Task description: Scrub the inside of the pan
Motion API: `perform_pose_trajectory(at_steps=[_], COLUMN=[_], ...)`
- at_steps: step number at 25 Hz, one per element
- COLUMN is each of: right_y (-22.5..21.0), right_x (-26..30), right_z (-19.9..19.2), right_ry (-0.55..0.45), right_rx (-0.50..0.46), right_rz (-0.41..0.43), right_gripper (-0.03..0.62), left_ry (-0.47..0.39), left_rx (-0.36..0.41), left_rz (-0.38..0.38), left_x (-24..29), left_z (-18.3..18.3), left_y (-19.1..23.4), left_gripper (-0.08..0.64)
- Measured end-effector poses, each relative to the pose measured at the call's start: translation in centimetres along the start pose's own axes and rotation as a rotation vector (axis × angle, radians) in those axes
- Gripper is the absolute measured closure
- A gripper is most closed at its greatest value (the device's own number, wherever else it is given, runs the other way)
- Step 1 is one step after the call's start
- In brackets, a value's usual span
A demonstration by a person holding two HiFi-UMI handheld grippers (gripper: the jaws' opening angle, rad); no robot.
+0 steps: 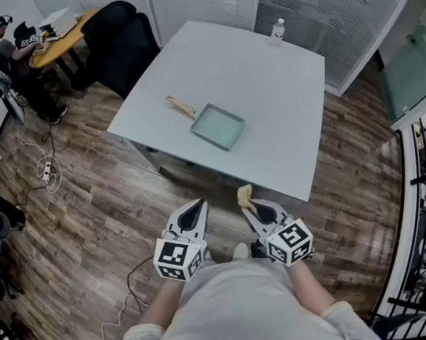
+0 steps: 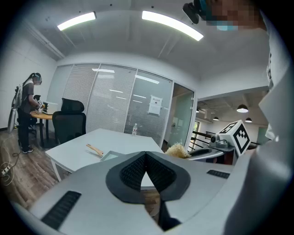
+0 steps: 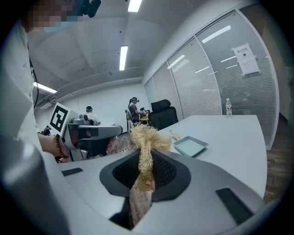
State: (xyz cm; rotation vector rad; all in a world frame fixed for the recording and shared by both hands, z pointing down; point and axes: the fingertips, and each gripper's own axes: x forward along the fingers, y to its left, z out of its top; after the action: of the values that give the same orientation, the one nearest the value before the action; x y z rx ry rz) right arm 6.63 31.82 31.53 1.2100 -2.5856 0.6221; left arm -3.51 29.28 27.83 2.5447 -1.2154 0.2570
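A square pale-green pan (image 1: 218, 125) with a wooden handle (image 1: 180, 105) lies on the white table (image 1: 264, 79), well ahead of both grippers. The pan (image 3: 191, 146) shows small in the right gripper view, and in the left gripper view only its near corner (image 2: 110, 156) and handle (image 2: 95, 149) show. My right gripper (image 1: 247, 203) is shut on a straw-coloured fibre scrubber (image 3: 146, 142), whose tuft (image 1: 244, 194) sticks out past the jaws. My left gripper (image 1: 196, 209) is shut with nothing in it. Both hang in front of the table's near edge, above the wooden floor.
A plastic water bottle (image 1: 278, 29) stands at the table's far edge. Black office chairs (image 1: 124, 44) stand at the far left of the table. A person (image 1: 11, 53) is at a wooden desk (image 1: 64, 34) in the far left corner. Cables (image 1: 49, 172) lie on the floor.
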Motion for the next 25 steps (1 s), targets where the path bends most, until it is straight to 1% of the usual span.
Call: perform_pose_trajectory(at_steps=[8, 14, 19, 25], right_y=[0.9, 0.9, 2.5, 4.2], right_x=[0.6, 1.1, 1.9, 3.7], right_z=[0.2, 0.6, 0.7, 1.0], right_ry=[0.002, -0.017, -0.018, -0.031], right_rx=[-0.013, 0.016, 0.008, -0.007], right_rz=[0.005, -0.035, -0.041, -0.068], right_gripper=[0.525, 0.522, 0.522, 0.520], left_ry=[-0.002, -0.004, -0.006, -0.011], left_rx=[0.020, 0.030, 0.032, 0.039], left_rz=[-0.009, -0.019, -0.030, -0.049], left_x=[-0.7, -1.4, -2.7, -4.3], left_z=[0.1, 0.4, 0.2, 0.1], left_y=[0.4, 1.2, 2.5, 4.8], left_gripper=[0.549, 0.549, 0.549, 0.549])
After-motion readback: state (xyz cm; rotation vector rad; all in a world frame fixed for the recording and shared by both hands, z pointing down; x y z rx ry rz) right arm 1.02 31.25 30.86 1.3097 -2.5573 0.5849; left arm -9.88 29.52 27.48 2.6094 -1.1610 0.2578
